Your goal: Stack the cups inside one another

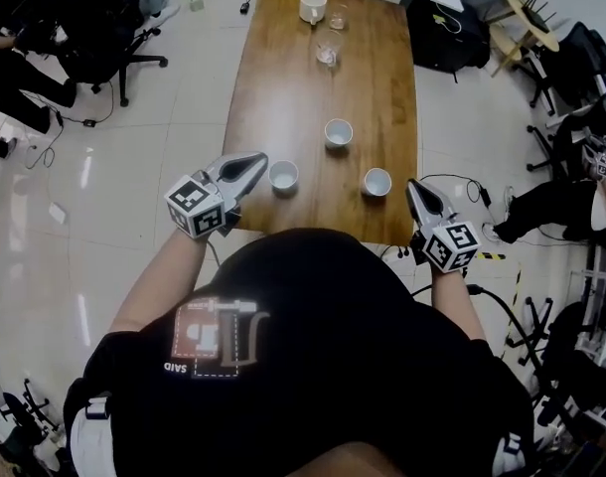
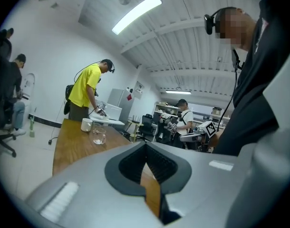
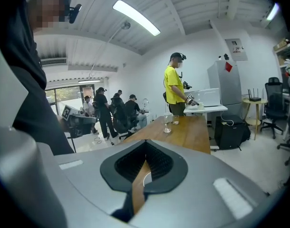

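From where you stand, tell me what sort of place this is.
Probably an open office or lab workspace: a long brown wooden table, a black wheeled office chair nearby, and a white strip ceiling light overhead.

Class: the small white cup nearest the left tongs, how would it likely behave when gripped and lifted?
The white cup looks like glazed ceramic: probably stiff, and its smooth wall may slip in a grip. It is small and looks empty, so likely light. Standing upright and squat on the wooden table, it should slide rather than tip if nudged.
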The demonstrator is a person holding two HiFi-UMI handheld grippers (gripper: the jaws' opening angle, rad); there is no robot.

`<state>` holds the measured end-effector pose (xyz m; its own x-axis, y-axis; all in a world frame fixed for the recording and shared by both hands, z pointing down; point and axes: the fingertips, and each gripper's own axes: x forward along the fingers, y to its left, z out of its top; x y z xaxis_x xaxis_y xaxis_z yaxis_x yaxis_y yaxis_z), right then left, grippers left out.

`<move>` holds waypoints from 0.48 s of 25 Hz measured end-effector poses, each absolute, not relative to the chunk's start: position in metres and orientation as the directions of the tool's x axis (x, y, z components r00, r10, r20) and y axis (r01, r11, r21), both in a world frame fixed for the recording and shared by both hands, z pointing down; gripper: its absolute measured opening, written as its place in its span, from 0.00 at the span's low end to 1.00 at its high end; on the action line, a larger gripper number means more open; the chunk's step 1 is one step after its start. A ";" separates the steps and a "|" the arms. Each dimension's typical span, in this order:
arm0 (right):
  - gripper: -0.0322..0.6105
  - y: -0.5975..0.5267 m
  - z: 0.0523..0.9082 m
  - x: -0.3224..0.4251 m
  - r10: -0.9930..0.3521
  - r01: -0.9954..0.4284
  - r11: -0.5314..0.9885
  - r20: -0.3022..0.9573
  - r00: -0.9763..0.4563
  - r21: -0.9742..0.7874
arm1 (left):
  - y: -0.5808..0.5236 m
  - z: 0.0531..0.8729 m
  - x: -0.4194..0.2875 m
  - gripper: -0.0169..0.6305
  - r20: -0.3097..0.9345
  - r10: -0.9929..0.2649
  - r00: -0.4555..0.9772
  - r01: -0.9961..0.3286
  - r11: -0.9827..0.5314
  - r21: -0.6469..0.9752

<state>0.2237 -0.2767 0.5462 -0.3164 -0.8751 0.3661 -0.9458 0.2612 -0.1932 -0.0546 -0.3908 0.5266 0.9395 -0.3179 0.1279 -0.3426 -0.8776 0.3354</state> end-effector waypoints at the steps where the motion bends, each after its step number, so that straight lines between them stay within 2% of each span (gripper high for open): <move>1: 0.07 -0.280 0.548 0.226 -0.867 -0.940 0.281 0.367 -0.336 -0.195 | -0.391 0.527 -0.055 0.03 0.139 -0.340 0.930 -0.367 -0.867 0.338; 7: 0.07 -0.288 0.576 0.246 -0.826 -0.907 0.349 0.381 -0.416 -0.234 | -0.395 0.533 -0.043 0.03 0.235 -0.395 0.888 -0.450 -0.853 0.265; 12: 0.07 -0.280 0.588 0.259 -0.826 -0.910 0.326 0.390 -0.407 -0.257 | -0.414 0.533 -0.015 0.03 0.346 -0.297 0.890 -0.364 -0.920 0.145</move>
<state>0.2590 -0.2800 0.5884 -0.4065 -0.8261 0.3902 -0.9097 0.3264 -0.2567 -0.0153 -0.4136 0.5335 0.8899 -0.2970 0.3461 -0.3636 -0.9201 0.1454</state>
